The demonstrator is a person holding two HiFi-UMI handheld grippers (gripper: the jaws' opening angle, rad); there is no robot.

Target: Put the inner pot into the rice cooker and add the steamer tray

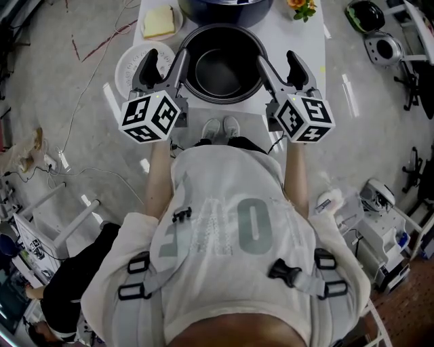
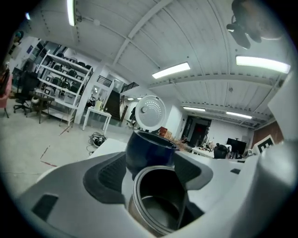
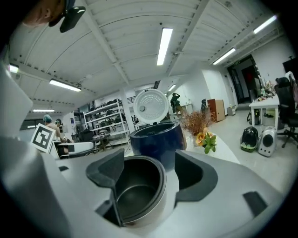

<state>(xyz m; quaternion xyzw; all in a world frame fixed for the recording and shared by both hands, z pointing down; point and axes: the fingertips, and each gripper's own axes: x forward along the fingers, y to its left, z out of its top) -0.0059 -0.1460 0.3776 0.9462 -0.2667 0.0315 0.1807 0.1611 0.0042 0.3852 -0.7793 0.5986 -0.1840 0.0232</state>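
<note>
The dark inner pot (image 1: 220,64) stands upright on the white table (image 1: 291,34), just in front of the dark blue rice cooker (image 1: 227,8). The cooker's white lid (image 3: 150,107) is raised. My left gripper (image 1: 167,57) is open at the pot's left rim and my right gripper (image 1: 277,59) is open at its right rim. In both gripper views the pot (image 2: 158,200) (image 3: 137,190) sits low between the spread pads, which do not press on it. The white perforated steamer tray (image 1: 129,68) lies to the left, partly hidden by the left gripper.
A plate with a pale yellow slab (image 1: 159,22) sits at the table's back left, and flowers (image 1: 302,7) at the back right. The person's shoes (image 1: 220,129) are at the table's front edge. Cables and appliances (image 1: 383,47) lie on the floor around.
</note>
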